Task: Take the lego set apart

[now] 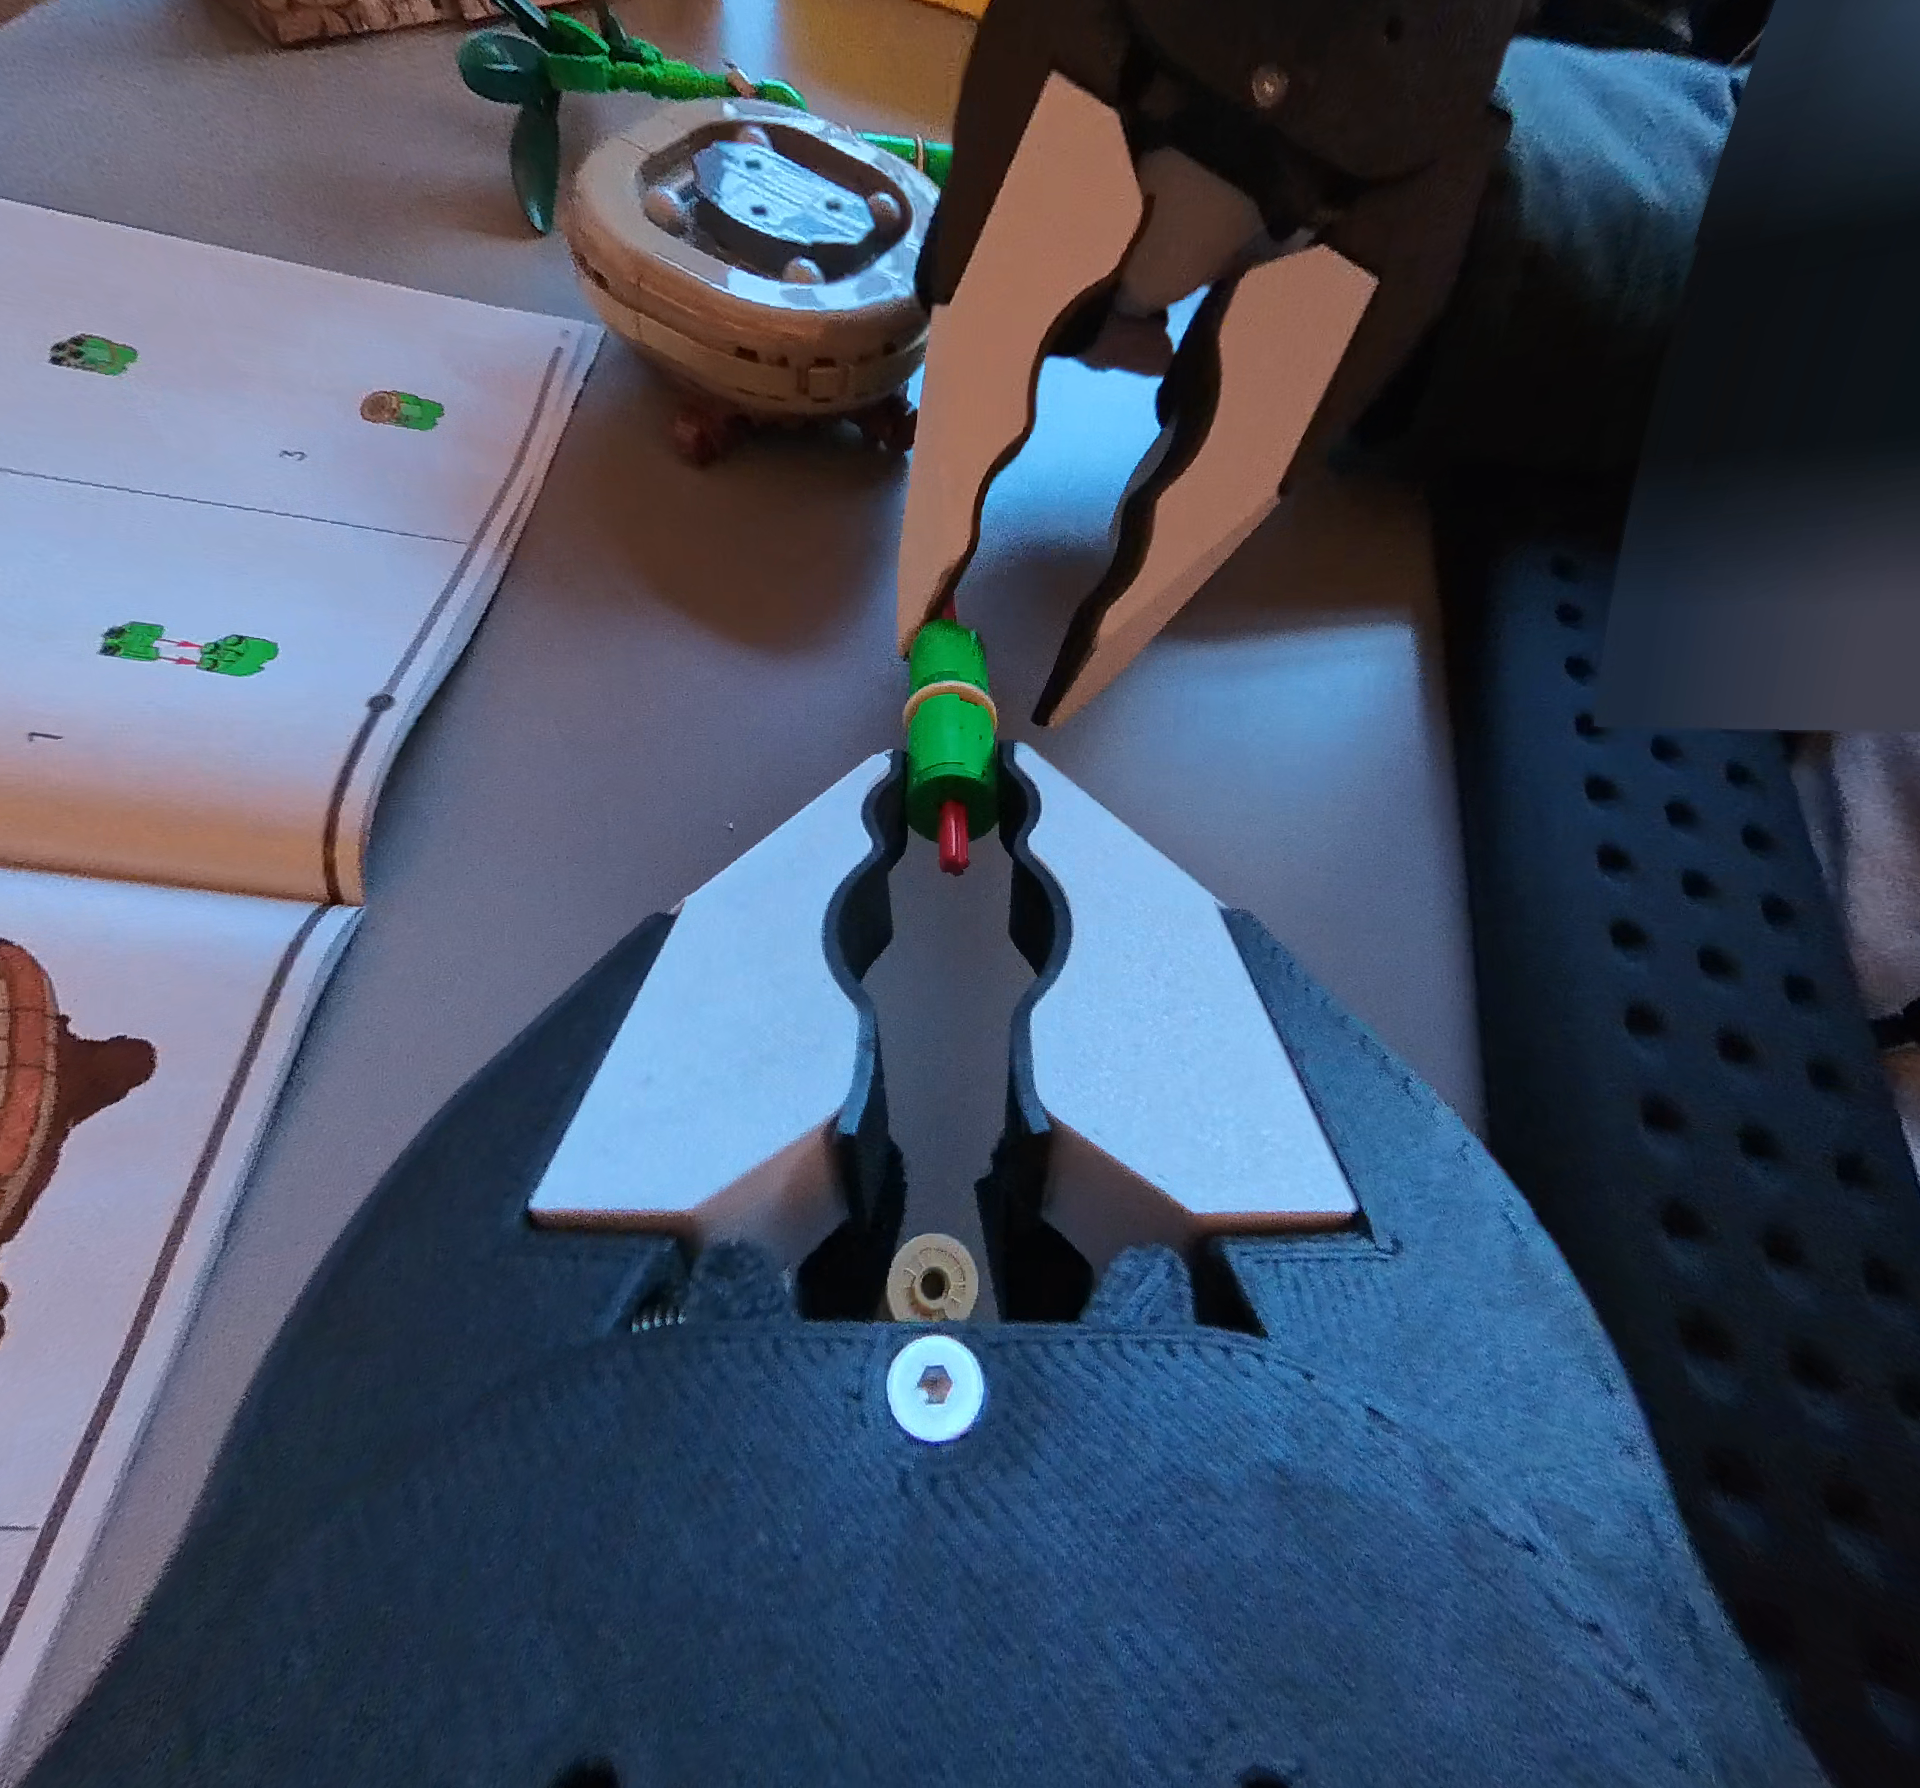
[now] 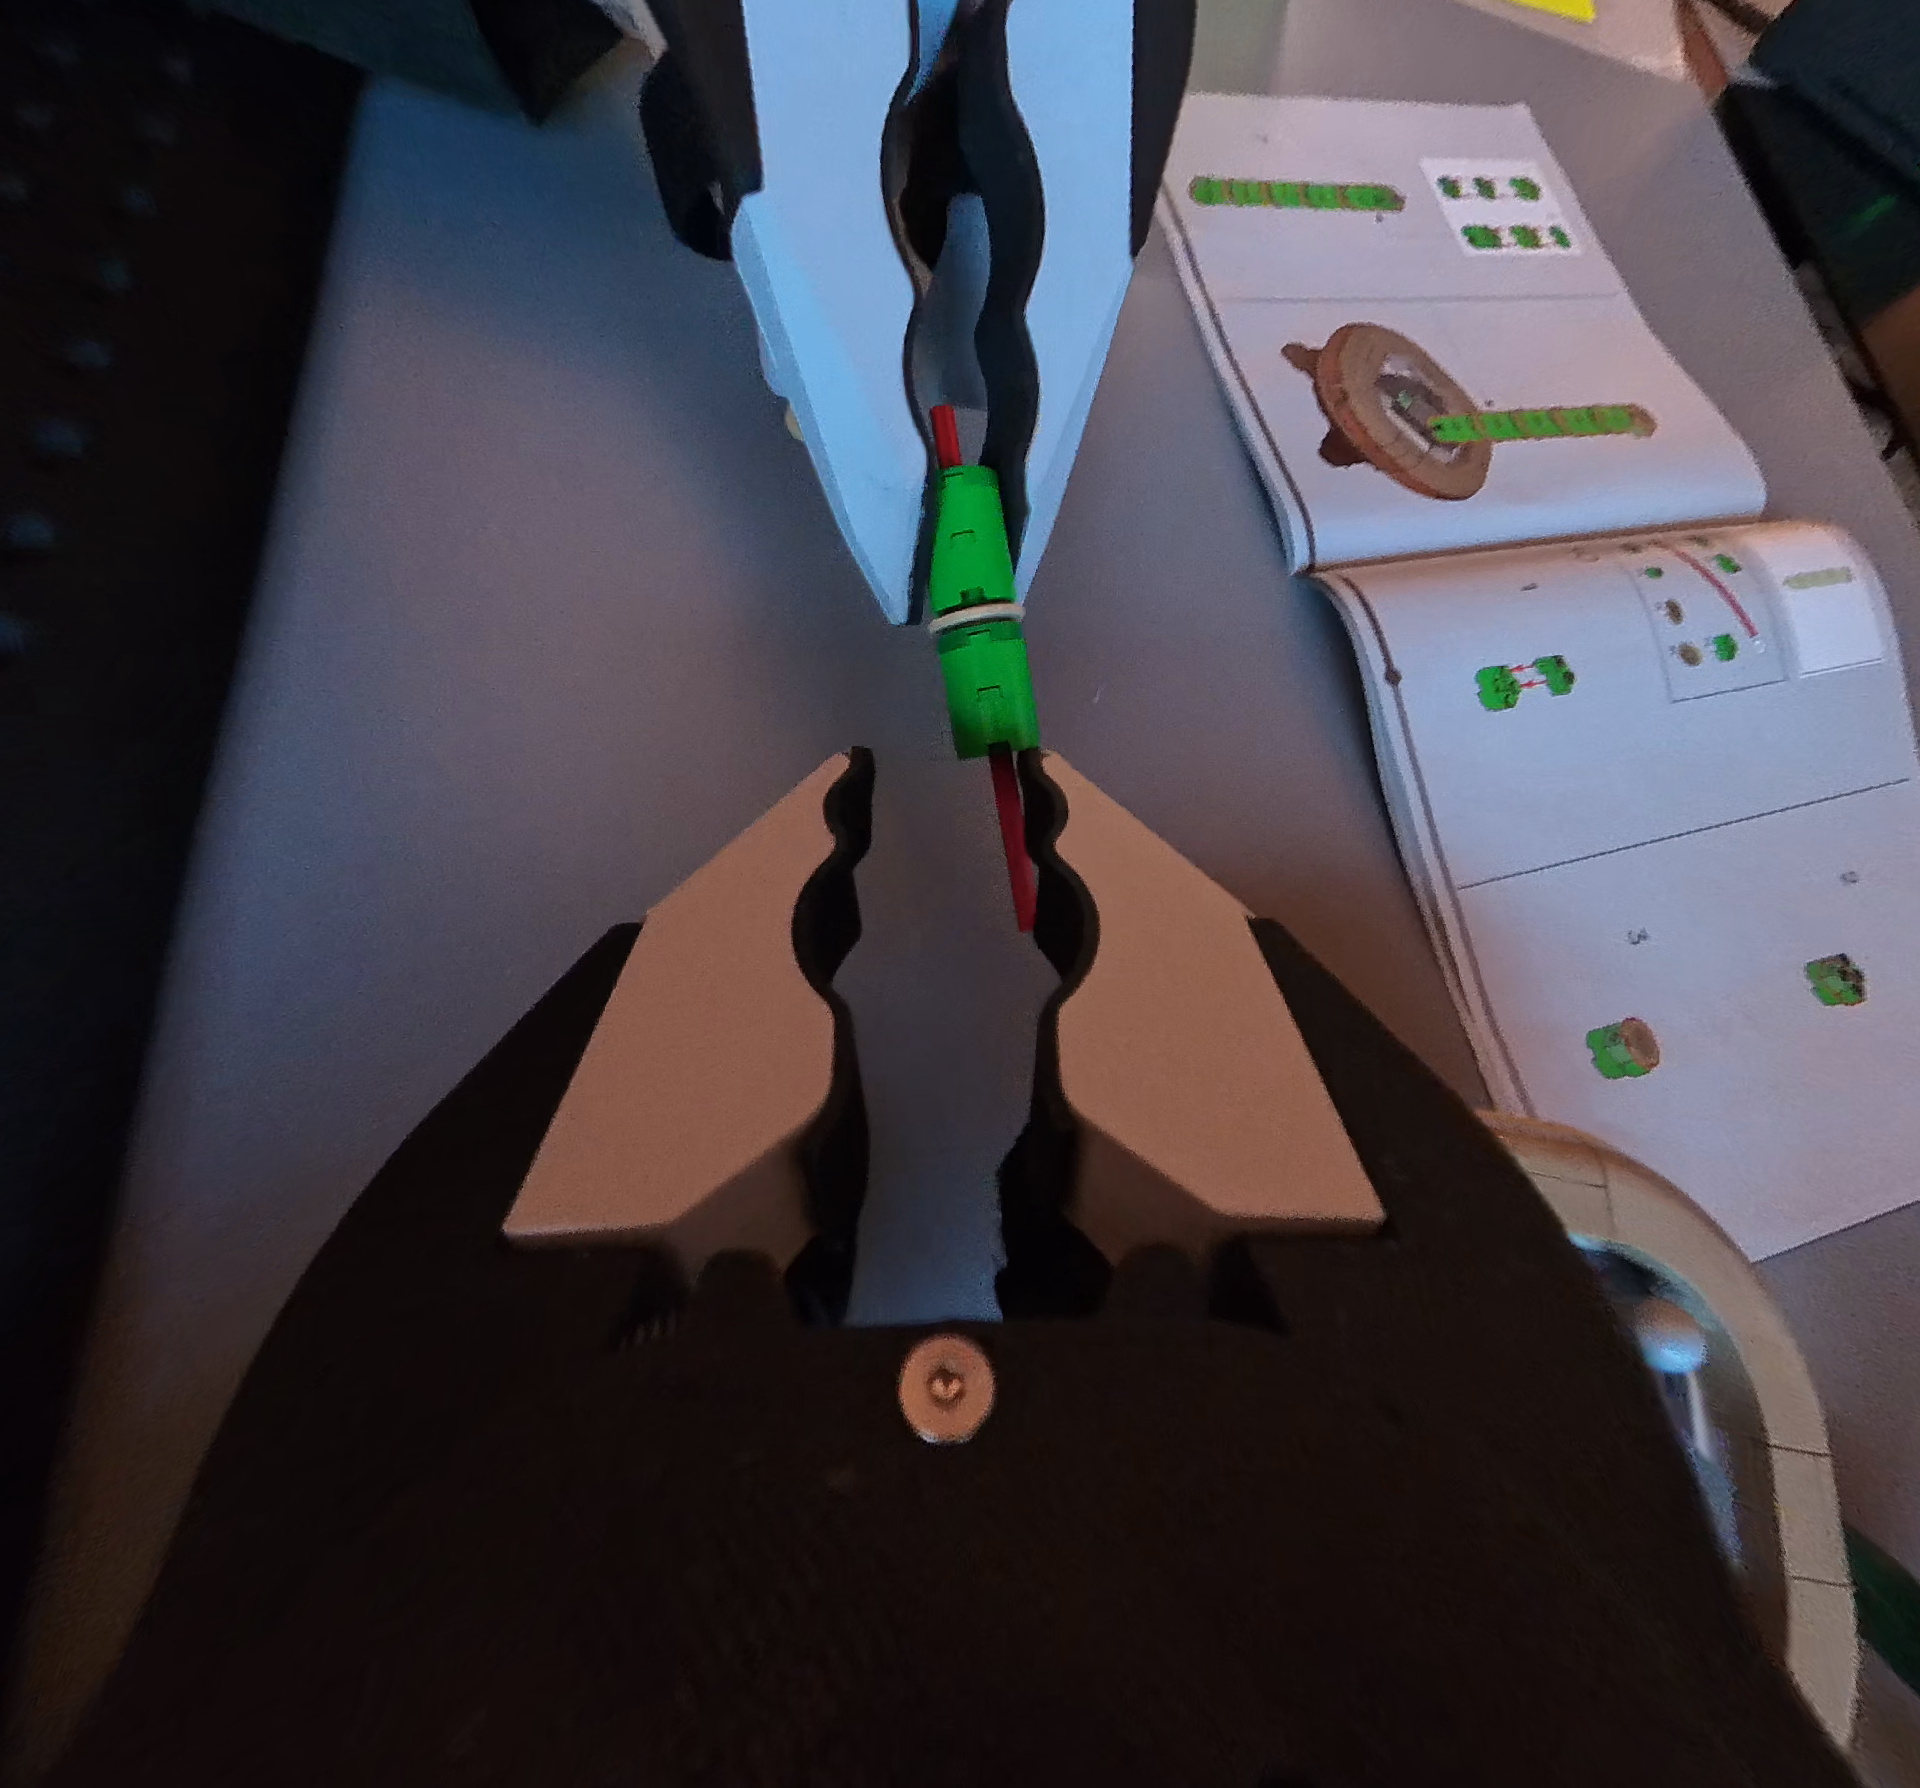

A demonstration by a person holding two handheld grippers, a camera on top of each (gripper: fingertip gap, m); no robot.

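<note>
A short green lego stem piece [image 1: 945, 689], two green cylinders with a tan ring between them on a red axle, is held above the grey table. My left gripper [image 1: 953, 756] is shut on its near cylinder. The red axle end [image 1: 953, 839] sticks out between the fingers. My right gripper [image 1: 982, 676] comes in from the far side, open, with one fingertip touching the far cylinder. In the right wrist view the stem piece [image 2: 987, 689] sits just beyond my open right gripper [image 2: 951, 756]. The long red axle [image 2: 1013, 845] lies against its right finger. The left gripper [image 2: 964, 600] clamps the far cylinder.
A tan lego pot [image 1: 748, 252] stands behind, with a green leafy stem [image 1: 623, 71] lying beyond it. An open instruction booklet [image 1: 260, 491] covers the left. A small tan round piece [image 1: 930, 1281] lies on the table. A black perforated surface [image 1: 1662, 1011] borders the table edge. Both grippers' tips are close together, under 4 cm apart. The tan lego pot [image 1: 748, 252] sits 11 cm or so from the ends of my right fingers.
</note>
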